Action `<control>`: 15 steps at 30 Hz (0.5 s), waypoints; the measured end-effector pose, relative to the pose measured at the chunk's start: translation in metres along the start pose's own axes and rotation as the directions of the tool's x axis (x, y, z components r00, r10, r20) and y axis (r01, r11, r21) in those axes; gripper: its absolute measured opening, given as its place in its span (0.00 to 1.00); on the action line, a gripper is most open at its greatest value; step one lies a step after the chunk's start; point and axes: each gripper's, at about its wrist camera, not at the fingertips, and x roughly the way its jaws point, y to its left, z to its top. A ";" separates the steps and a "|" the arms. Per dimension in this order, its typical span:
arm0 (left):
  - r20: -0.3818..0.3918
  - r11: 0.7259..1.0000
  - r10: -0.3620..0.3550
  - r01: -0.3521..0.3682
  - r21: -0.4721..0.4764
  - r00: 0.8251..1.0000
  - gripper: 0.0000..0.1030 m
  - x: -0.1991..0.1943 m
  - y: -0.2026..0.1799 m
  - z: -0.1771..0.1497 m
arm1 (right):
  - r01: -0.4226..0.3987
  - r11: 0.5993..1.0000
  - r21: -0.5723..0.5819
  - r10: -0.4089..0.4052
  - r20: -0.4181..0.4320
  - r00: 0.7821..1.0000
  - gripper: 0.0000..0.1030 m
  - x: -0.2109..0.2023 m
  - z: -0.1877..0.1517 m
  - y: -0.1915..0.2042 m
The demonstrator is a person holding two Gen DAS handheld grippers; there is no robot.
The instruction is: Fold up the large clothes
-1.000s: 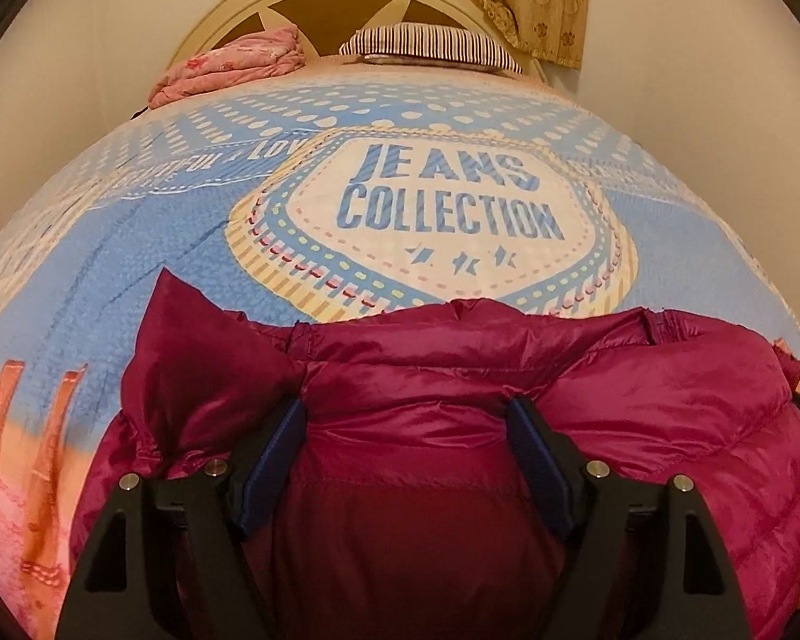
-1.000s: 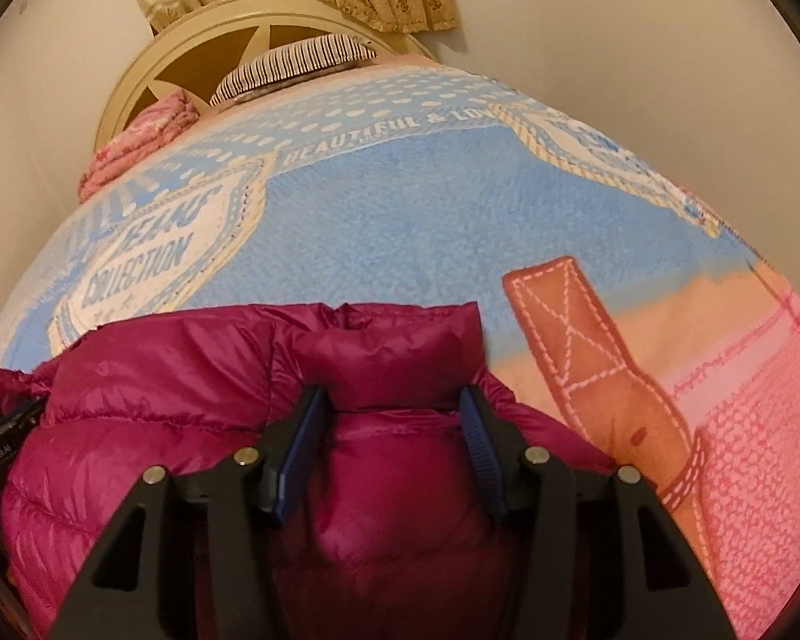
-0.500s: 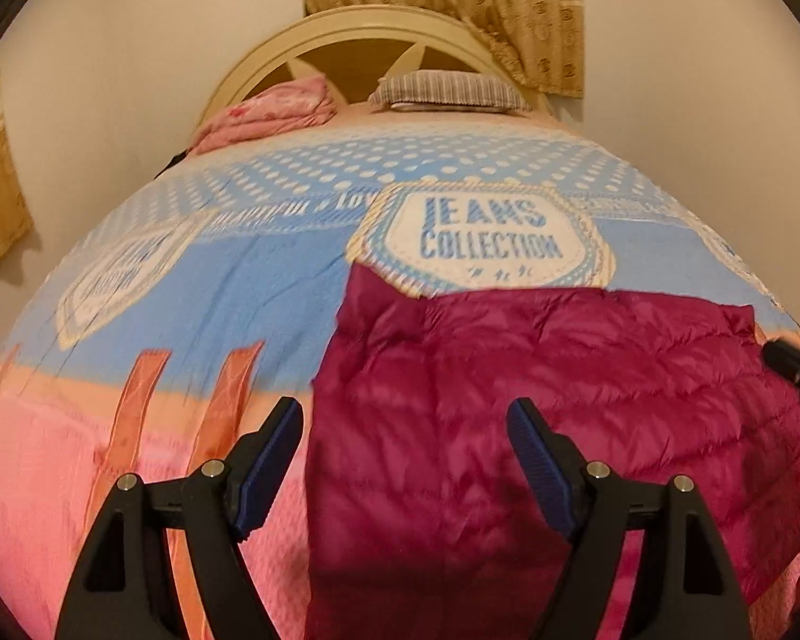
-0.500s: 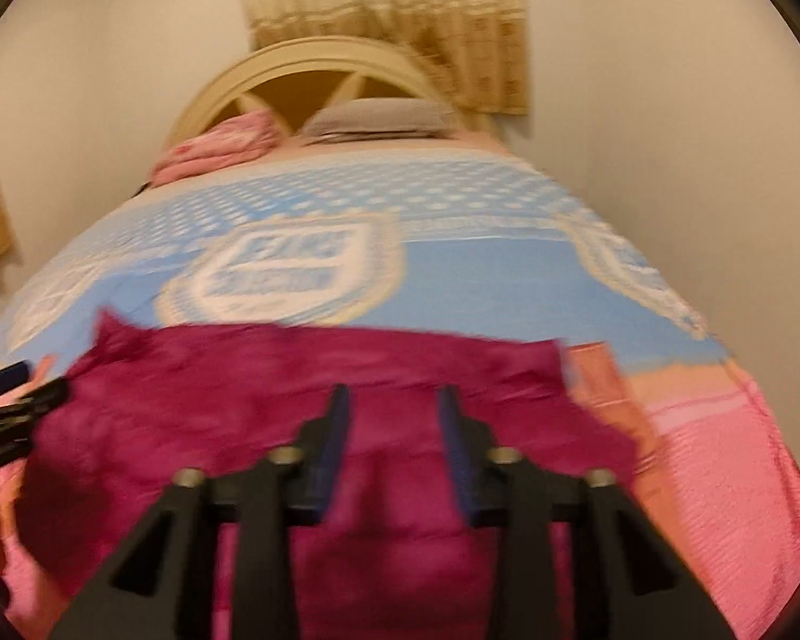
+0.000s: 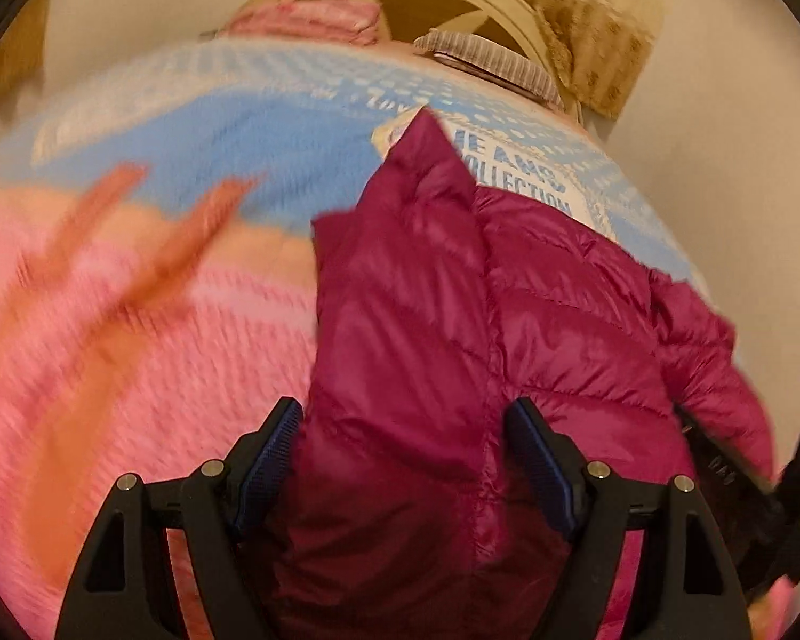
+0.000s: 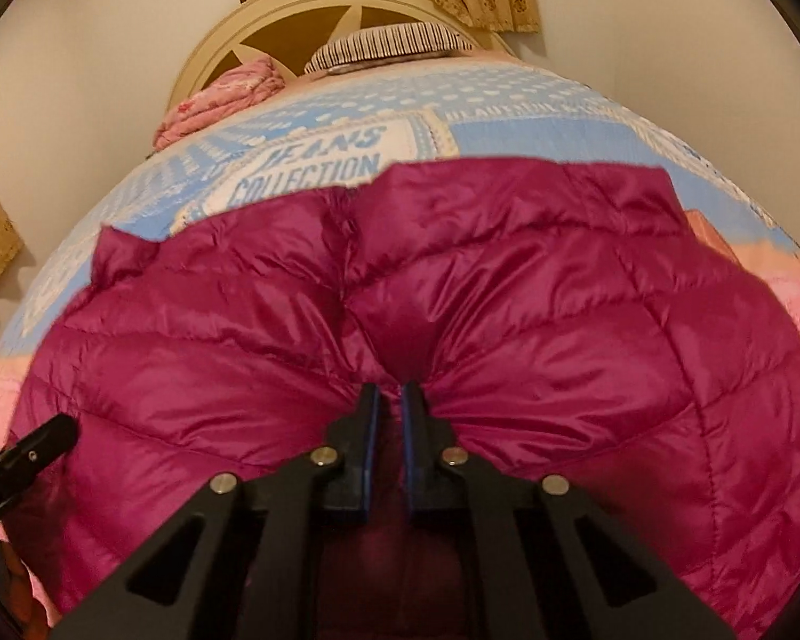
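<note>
Jacket [image 6: 533,288] pinched by right tool [image 6: 390,400], left tool [image 5: 400,453] open; bedspread [image 6: 533,128] reads "JEANS COLLECTION".

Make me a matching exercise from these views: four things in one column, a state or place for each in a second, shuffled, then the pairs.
Things:
1. left gripper
2. right gripper
3. striped pillow
4. pink blanket

States or places:
A. pinched shut on the jacket
B. bunched left of the pillow at the headboard
C. jaws wide, jacket fabric between them
D. lying at the middle of the headboard

Pairs: 1-C, 2-A, 3-D, 4-B
</note>
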 end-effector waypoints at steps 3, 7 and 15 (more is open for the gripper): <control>0.031 0.999 -0.029 0.030 -0.029 0.999 0.79 -0.002 0.003 -0.006 | 0.004 1.000 -0.003 -0.004 -0.008 1.000 0.06 0.002 0.000 0.001; 0.041 0.986 -0.137 0.140 -0.092 0.990 0.79 -0.010 0.009 -0.015 | -0.037 0.999 0.026 0.037 -0.014 0.999 0.06 0.003 0.000 -0.005; 0.072 0.946 -0.288 0.296 -0.131 0.955 0.17 -0.017 -0.002 -0.010 | -0.073 0.995 0.061 0.074 -0.022 0.997 0.06 0.009 0.004 -0.012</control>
